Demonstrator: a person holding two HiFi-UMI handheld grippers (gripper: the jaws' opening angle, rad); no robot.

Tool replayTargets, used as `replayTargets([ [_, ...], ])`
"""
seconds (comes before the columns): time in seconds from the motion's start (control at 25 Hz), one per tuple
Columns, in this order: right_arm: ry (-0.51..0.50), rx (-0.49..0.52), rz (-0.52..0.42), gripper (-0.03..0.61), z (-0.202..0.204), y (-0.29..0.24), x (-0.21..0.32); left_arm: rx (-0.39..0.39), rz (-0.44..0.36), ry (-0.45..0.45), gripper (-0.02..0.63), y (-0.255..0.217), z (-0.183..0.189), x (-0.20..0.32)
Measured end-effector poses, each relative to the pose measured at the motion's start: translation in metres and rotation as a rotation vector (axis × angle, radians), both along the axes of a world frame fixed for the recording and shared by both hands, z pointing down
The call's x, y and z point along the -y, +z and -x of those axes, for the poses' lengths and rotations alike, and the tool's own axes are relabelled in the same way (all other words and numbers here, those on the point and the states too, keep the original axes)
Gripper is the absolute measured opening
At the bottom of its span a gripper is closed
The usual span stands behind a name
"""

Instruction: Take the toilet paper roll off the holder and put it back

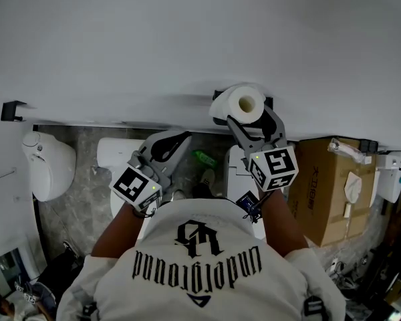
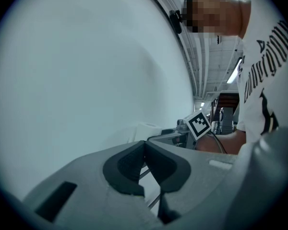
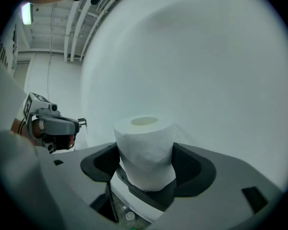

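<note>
I see bare white wall (image 1: 187, 32) ahead, open to L. R gripper (image 1: 251, 118) clamps roll (image 1: 245, 103) by holder (image 1: 218, 95). L gripper (image 1: 177, 141) closed, empty. Box (image 1: 324, 179) crowds R side.

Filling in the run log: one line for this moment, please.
right tool: shut on white toilet paper roll by black wall holder | left tool: shut, empty

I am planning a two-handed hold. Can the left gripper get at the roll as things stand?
Probably yes. Nothing stands between the left gripper and the roll, but its jaws are shut and must open first. The right gripper clamps the roll's sides, so only its end looks free.
</note>
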State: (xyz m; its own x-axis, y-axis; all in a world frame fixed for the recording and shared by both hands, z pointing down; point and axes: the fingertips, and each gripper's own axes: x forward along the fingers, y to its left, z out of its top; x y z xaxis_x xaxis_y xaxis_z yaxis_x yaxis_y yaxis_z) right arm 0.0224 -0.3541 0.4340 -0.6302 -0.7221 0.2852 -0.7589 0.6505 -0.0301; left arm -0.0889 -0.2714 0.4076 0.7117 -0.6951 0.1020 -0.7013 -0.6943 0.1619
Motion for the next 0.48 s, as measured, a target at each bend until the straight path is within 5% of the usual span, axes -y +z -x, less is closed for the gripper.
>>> replayTargets([
  [0.48, 0.019, -0.027, -0.082, 0.331, 0.011, -0.033, -0.032, -0.011, -0.038, 0.008, 0.012, -0.014, 0.018, -0.035],
])
